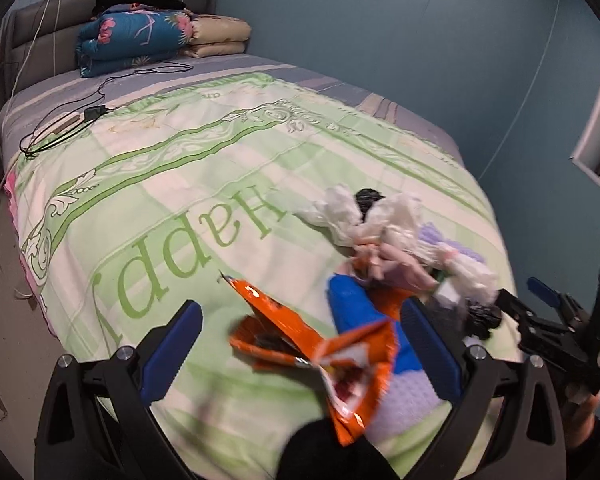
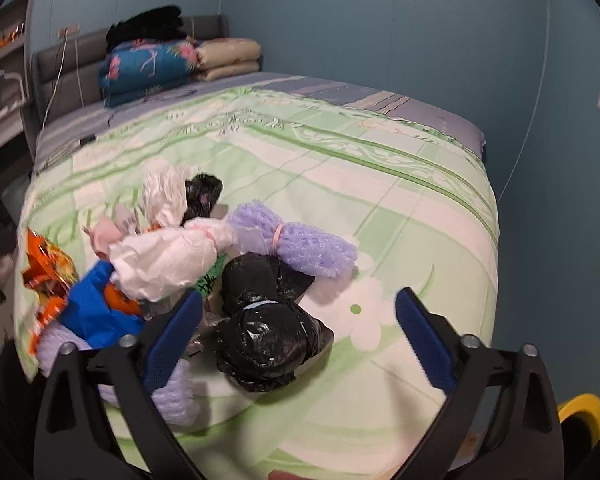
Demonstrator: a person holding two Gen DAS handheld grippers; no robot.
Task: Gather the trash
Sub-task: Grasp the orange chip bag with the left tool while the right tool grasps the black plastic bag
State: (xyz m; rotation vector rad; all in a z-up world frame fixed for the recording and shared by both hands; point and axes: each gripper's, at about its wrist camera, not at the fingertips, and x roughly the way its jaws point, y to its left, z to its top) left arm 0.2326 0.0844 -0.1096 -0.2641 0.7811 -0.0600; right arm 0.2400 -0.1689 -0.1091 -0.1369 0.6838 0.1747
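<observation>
Blue walls and a bed [image 1: 204, 152] under a green "Happy" quilt are what's seen, with folded blankets [image 1: 140, 36] stacked by the headboard and a charger cable [image 1: 88, 108] left on the sheet. All the trash is heaped near the foot end: an orange snack wrapper [image 1: 312, 344], a blue bag [image 2: 96, 312], white plastic bags [image 2: 160, 260], a purple foam net [image 2: 304, 248] and a knotted black bag [image 2: 268, 340].

The left gripper [image 1: 300, 344] is spread wide with nothing pinched. The wrapper is framed right between its fingers, long axis running diagonally toward the near right, so it's probably the closer tool for that piece.

The right gripper [image 2: 300, 336] is also wide and empty, and the black bag is sat directly ahead between its fingers, slightly left of centre. A straight push forward looks like all that's needed there.
</observation>
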